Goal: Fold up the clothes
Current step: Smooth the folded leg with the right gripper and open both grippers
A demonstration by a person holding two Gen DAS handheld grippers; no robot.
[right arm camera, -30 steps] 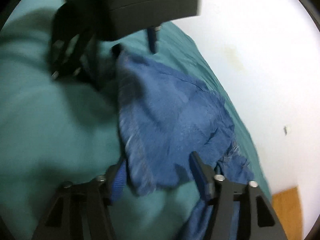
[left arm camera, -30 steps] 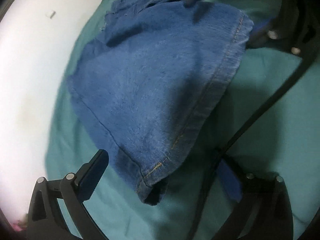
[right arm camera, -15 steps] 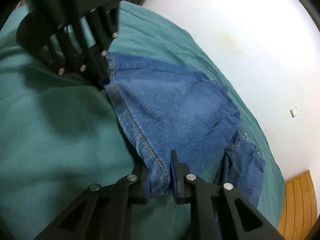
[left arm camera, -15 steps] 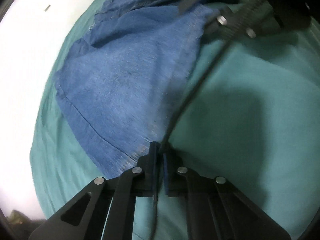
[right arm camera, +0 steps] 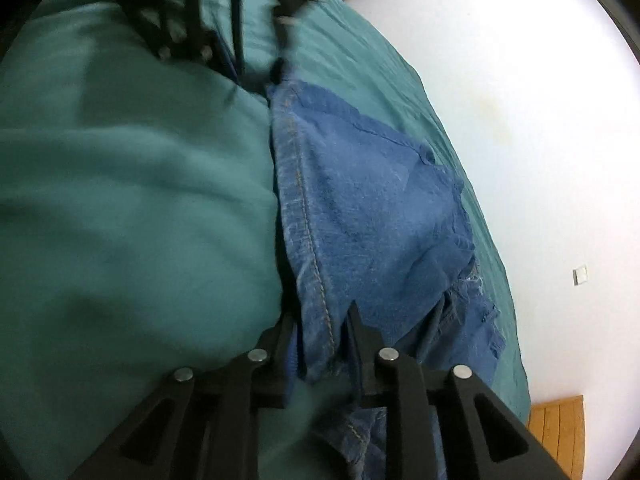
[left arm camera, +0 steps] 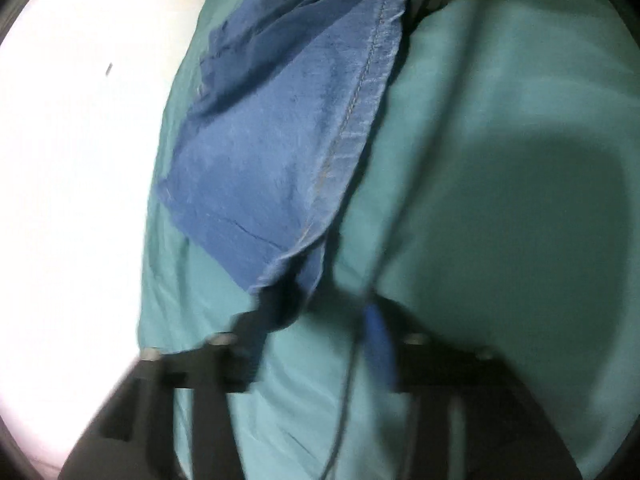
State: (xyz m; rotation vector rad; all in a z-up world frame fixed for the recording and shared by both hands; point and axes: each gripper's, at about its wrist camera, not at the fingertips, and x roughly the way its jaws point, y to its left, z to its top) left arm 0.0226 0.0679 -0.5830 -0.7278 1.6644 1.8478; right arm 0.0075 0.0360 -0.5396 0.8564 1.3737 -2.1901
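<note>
We see the jeans (right arm camera: 360, 216) lying folded on the teal sheet (right arm camera: 120, 200), close to the sheet's edge by the white floor (right arm camera: 540, 120). Their stitched hem runs between the two claws. The right claw (right arm camera: 320, 332) is clamped on one end of that hem, fabric pinched between its fingers. In the left wrist view the left claw (left arm camera: 312, 320) is blurred; its fingers appear apart, one finger (left arm camera: 248, 328) touching the hem's near corner, the blue-padded other finger clear of the jeans (left arm camera: 280, 140). A black cable (left arm camera: 348, 380) runs across the sheet (left arm camera: 500, 160) between the left fingers.
</note>
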